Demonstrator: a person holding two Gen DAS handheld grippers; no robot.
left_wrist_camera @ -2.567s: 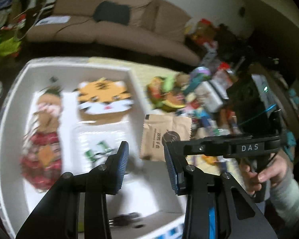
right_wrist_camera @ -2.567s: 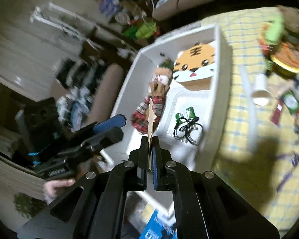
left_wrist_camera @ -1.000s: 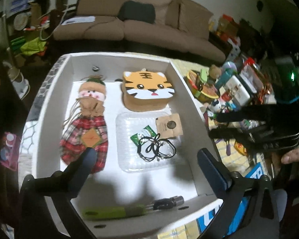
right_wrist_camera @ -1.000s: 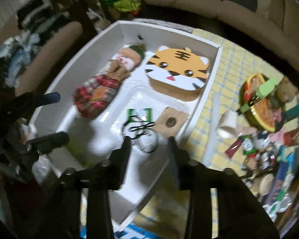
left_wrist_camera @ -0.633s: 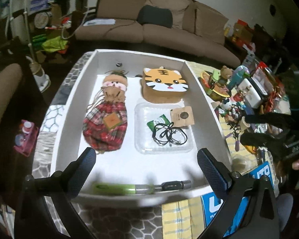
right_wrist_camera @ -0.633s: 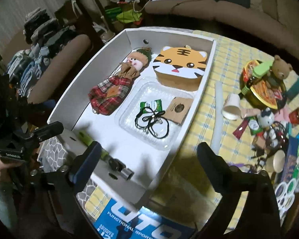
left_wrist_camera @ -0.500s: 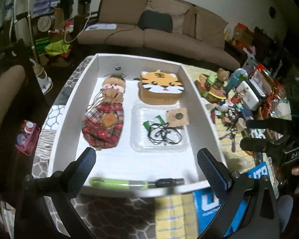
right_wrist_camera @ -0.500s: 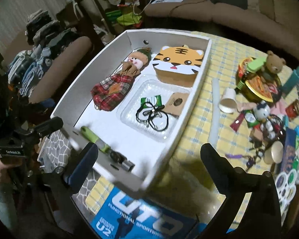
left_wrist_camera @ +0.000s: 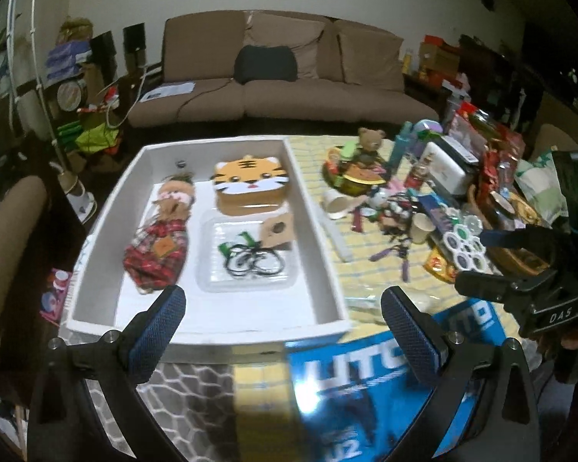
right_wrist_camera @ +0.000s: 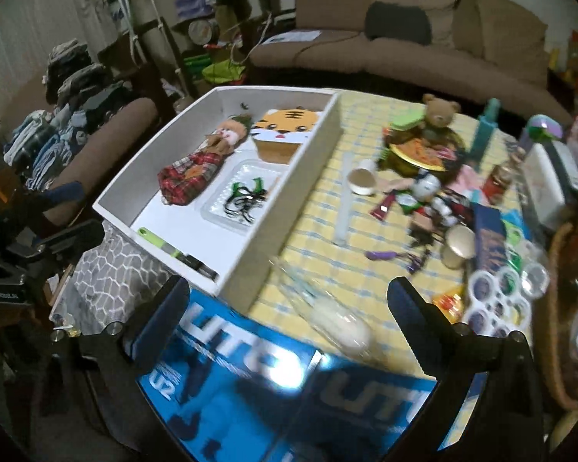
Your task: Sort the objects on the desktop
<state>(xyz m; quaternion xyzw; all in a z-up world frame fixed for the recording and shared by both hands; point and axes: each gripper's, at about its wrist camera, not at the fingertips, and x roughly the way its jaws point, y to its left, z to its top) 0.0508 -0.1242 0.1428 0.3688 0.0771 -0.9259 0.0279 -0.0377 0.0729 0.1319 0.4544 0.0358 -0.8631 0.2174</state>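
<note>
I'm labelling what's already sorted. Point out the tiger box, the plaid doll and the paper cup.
tiger box [left_wrist_camera: 250, 174], left wrist view, face on lid.
plaid doll [left_wrist_camera: 158, 246], left wrist view, plaid body.
paper cup [right_wrist_camera: 362, 182], right wrist view, open mouth.

left hand-held gripper [left_wrist_camera: 283, 323] | black frame | blue textured pads | silver screws | "DAS" on right hand-held gripper [left_wrist_camera: 478, 265]

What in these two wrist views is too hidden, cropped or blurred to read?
- Green tool in the white box: shows in the right view; in the left view the box's near wall hides it.
- Blue carton: print motion-blurred, and the tongs and bottom edge cut it off.
- Clear bottle: smeared, contents unreadable.
- Small dark thing at the box's far end: too small to name.
</note>
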